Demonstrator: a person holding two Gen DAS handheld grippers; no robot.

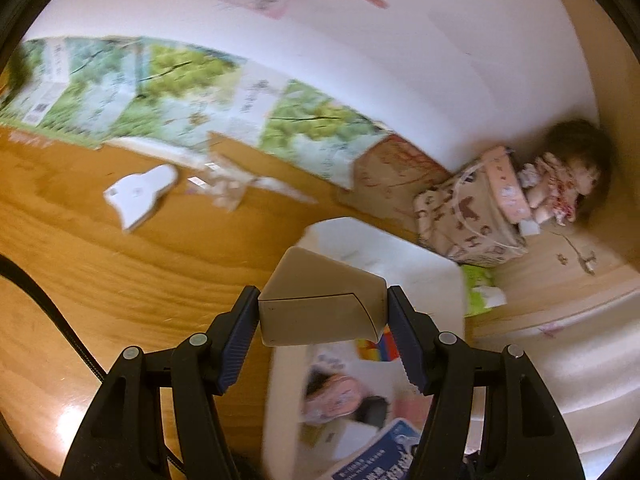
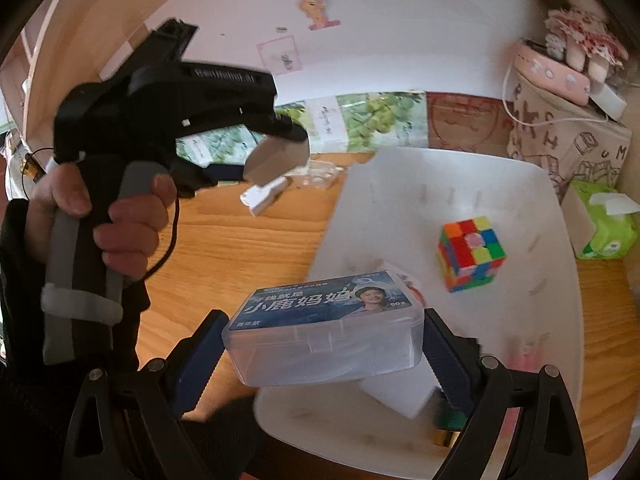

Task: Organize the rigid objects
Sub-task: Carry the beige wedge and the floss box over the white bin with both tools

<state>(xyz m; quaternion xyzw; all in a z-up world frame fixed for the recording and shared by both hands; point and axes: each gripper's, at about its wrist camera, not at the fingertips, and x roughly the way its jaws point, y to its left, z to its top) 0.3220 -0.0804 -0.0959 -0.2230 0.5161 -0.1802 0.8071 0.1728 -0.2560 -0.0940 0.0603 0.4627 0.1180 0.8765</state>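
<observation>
A: Left gripper point(image 1: 322, 316)?
B: Clamped on a beige wedge-shaped box point(image 1: 320, 304), held above the white tray point(image 1: 432, 276).
A: Right gripper point(image 2: 320, 354)?
B: Spread wide, gripping a clear plastic box point(image 2: 324, 332) over the tray's near edge; cube point(image 2: 472, 254) lies inside, on the counter point(image 2: 240, 248).

i see warm, bright daylight, glare on the table point(image 1: 72, 412), motion blur smearing both views, fisheye bending and dark corners.

One white tray point(image 2: 552, 184), one colour cube point(image 2: 472, 254), one clear box point(image 2: 324, 344), one beige block point(image 1: 320, 304).
</observation>
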